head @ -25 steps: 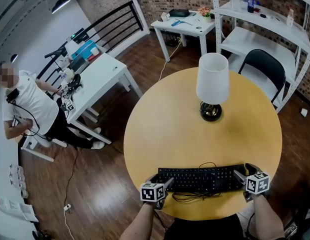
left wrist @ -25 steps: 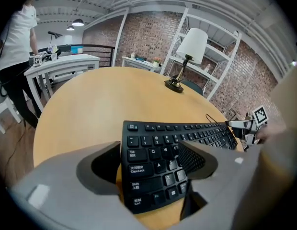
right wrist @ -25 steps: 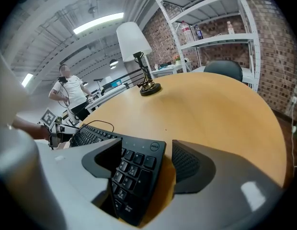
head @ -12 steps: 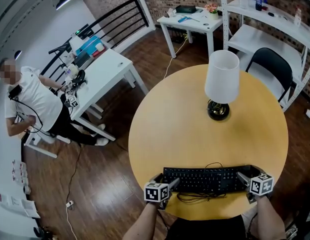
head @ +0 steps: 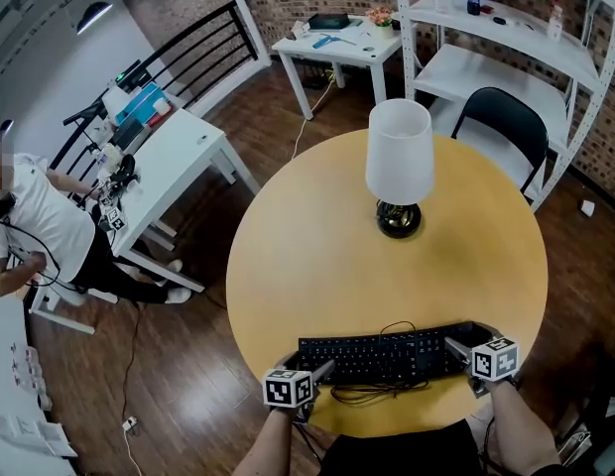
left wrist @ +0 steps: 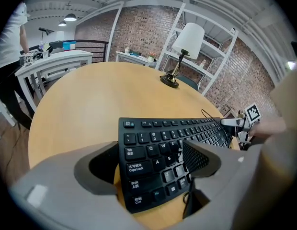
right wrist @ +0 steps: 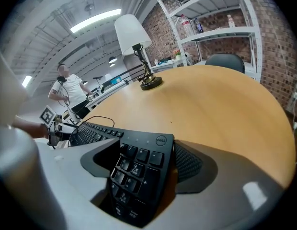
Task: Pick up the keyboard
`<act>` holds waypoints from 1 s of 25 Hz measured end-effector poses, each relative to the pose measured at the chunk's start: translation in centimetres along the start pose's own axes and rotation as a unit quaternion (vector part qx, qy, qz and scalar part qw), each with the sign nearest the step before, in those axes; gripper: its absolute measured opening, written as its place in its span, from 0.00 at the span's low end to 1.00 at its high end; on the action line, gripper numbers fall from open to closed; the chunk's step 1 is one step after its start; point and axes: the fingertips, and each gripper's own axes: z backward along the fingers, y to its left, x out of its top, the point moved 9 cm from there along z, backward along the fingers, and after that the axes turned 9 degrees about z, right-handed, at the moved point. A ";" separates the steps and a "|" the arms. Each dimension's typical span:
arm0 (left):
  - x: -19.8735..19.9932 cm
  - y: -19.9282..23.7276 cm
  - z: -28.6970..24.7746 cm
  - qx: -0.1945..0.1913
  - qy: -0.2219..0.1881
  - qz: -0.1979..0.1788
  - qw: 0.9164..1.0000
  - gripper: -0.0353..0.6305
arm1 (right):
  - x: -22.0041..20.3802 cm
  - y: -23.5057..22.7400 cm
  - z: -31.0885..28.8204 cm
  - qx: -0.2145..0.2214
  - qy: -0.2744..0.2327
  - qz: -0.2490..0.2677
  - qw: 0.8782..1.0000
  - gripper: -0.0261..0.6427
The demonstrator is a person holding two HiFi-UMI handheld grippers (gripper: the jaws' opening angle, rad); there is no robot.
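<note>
Straddling the black keyboard point(head: 385, 355), your left gripper point(left wrist: 149, 147) at its "Caps Lock" end and right gripper point(right wrist: 146, 147) at its Dell-logo end have just been opening, jaws apart.

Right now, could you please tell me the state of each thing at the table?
keyboard: flat on the table, not lifted.
left gripper: open, jaws just been opening, keyboard's end between them.
right gripper: open, jaws just been opening, keyboard's other end between them.
lamp: upright, apart from the keyboard.
</note>
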 end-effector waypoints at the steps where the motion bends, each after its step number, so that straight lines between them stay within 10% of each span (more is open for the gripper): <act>1: 0.0 0.0 -0.1 0.000 -0.002 0.002 1.000 0.68 | 0.0 -0.1 0.1 -0.001 -0.003 -0.006 1.000 0.56; 25: -0.1 -0.1 1.2 0.015 -0.065 0.048 0.997 0.66 | 1.3 0.8 1.1 0.031 -0.060 -0.080 0.995 0.61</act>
